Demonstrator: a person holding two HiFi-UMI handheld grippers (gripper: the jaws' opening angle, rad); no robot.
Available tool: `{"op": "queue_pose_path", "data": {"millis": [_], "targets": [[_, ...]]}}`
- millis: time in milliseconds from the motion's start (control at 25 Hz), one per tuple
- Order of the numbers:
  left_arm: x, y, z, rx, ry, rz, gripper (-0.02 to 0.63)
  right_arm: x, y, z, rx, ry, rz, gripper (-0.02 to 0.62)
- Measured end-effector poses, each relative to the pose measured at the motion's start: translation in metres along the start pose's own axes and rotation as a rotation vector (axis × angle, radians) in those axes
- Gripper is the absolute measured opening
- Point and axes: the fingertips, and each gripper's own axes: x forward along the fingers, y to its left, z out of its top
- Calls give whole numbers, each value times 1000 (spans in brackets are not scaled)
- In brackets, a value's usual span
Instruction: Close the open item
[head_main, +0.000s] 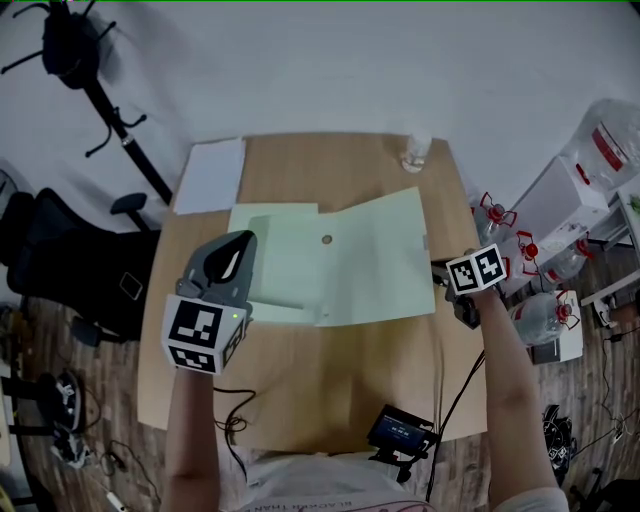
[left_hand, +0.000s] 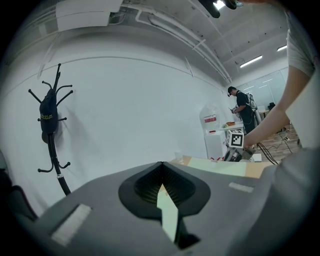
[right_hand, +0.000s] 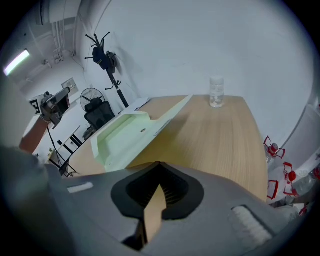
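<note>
Folder (head_main: 370, 260): pale green, flat, laid open on wood-grain tabletop (head_main: 330, 370).
Left gripper (left_hand: 160, 165): jaws pressed together, empty, held above folder's left.
Right gripper (right_hand: 159, 165): jaws together, empty.

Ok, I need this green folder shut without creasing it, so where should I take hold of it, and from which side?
Take the green folder by the free right edge of its wide flap, coming from the table's right side with the right gripper. In the right gripper view that edge seems to stand slightly off the table, leaving room for a jaw, and the fold lies left.
</note>
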Motion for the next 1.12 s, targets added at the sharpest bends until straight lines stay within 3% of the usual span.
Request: {"op": "queue_pose_path", "data": {"millis": [400, 760, 1120], "targets": [[-18, 26, 2, -18, -25, 32, 17, 3, 45, 29, -26, -75, 102, 2], [-27, 44, -1, -39, -50, 34, 17, 3, 71, 61, -39, -216, 91, 3], [-36, 64, -16, -58, -41, 40, 18, 8, 94, 84, -12, -290, 146, 3]]}}
